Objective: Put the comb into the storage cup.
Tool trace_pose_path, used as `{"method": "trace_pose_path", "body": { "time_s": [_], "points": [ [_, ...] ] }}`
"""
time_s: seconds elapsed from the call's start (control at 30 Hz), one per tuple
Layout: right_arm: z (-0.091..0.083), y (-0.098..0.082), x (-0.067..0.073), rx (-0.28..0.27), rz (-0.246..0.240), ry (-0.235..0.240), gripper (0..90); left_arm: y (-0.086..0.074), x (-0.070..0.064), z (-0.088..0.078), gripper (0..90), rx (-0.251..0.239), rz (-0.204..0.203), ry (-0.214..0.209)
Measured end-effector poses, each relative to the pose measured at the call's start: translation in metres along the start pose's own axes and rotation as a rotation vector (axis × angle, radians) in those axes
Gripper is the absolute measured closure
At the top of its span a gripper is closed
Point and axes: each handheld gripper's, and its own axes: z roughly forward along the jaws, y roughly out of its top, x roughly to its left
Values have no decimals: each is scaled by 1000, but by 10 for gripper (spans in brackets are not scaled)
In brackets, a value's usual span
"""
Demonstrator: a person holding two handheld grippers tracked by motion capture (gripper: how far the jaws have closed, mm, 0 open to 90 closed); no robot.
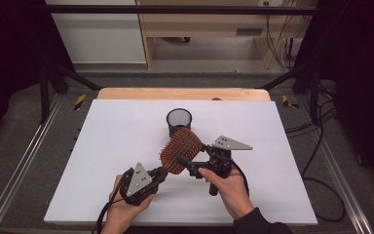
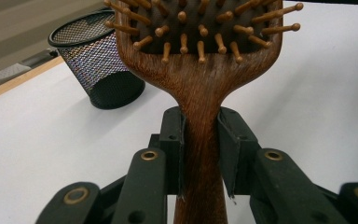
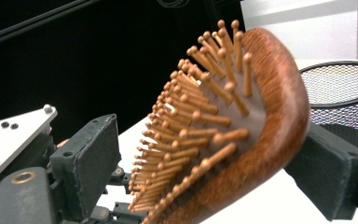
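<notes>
A wooden paddle hairbrush (image 1: 180, 151) with peg bristles is held up off the white board, head tilted toward the far right. My left gripper (image 1: 158, 173) is shut on its handle; in the left gripper view both pads press the neck of the hairbrush (image 2: 200, 84). My right gripper (image 1: 187, 158) reaches in from the right with its jaws either side of the brush head (image 3: 261, 116). One pad (image 3: 93, 158) stands off the bristle tips and the other (image 3: 328, 172) sits behind the wooden back. A black mesh cup (image 1: 179, 119) stands upright just beyond the brush.
The white board (image 1: 117, 131) covers a wooden table (image 1: 182, 93). Metal rails run along both sides, and cables lie on the floor at the right (image 1: 321, 146). The mesh cup (image 2: 98, 60) stands close to the brush head, behind it.
</notes>
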Motion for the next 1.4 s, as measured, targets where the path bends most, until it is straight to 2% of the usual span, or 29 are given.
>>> {"method": "trace_pose_path", "body": {
  "time_s": [0.5, 0.83, 1.4],
  "points": [
    [4, 8, -1, -14, 52, 26, 194, 0, 0, 0, 732, -10, -5, 3],
    [4, 11, 1, -23, 59, 41, 245, 0, 1, -1, 731, -23, -15, 0],
    [4, 13, 3, -50, 69, 35, 350, -1, 2, -2, 732, -38, -36, -7]
  ]
}}
